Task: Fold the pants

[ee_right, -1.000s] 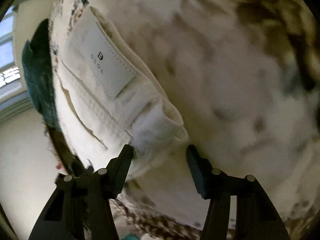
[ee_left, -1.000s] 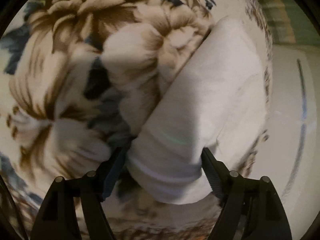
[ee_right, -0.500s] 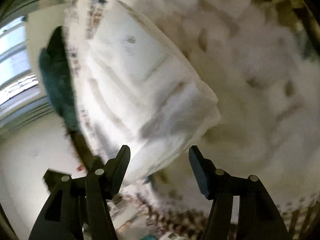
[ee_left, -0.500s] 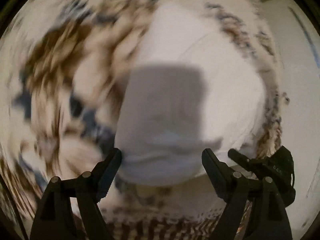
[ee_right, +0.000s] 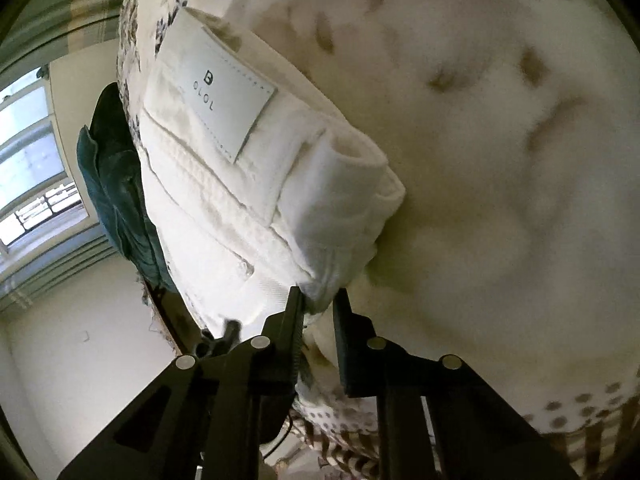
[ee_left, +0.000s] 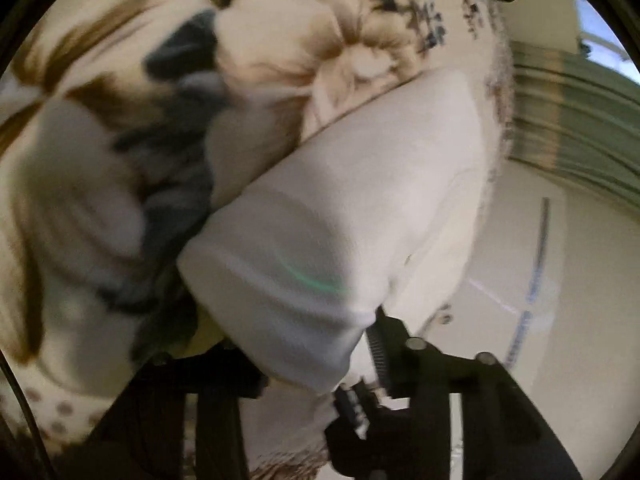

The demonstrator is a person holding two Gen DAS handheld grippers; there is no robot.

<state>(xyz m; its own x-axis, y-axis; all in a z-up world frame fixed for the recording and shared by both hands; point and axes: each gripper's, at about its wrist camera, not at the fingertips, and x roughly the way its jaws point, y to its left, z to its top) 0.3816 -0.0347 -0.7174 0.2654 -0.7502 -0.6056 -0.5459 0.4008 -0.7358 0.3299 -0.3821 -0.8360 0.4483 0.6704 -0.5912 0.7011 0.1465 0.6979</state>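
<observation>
White pants (ee_left: 344,216) lie folded on a floral blanket (ee_left: 120,120). In the left wrist view my left gripper (ee_left: 304,364) holds the near folded end of the pants between its fingers; the left finger is hidden under the cloth. In the right wrist view the waistband with its white label (ee_right: 216,100) shows. My right gripper (ee_right: 316,312) is shut on the waistband corner (ee_right: 320,292) of the pants.
The blanket (ee_right: 500,140) covers the surface with brown and grey flowers. A dark teal cloth (ee_right: 116,200) hangs at the far edge beside a window (ee_right: 32,168). Pale wall and floor (ee_left: 540,280) lie beyond the blanket's edge.
Both grippers were open around the pants and have closed on the cloth, the right on the waistband corner, the left on the folded end. Both views shifted.
</observation>
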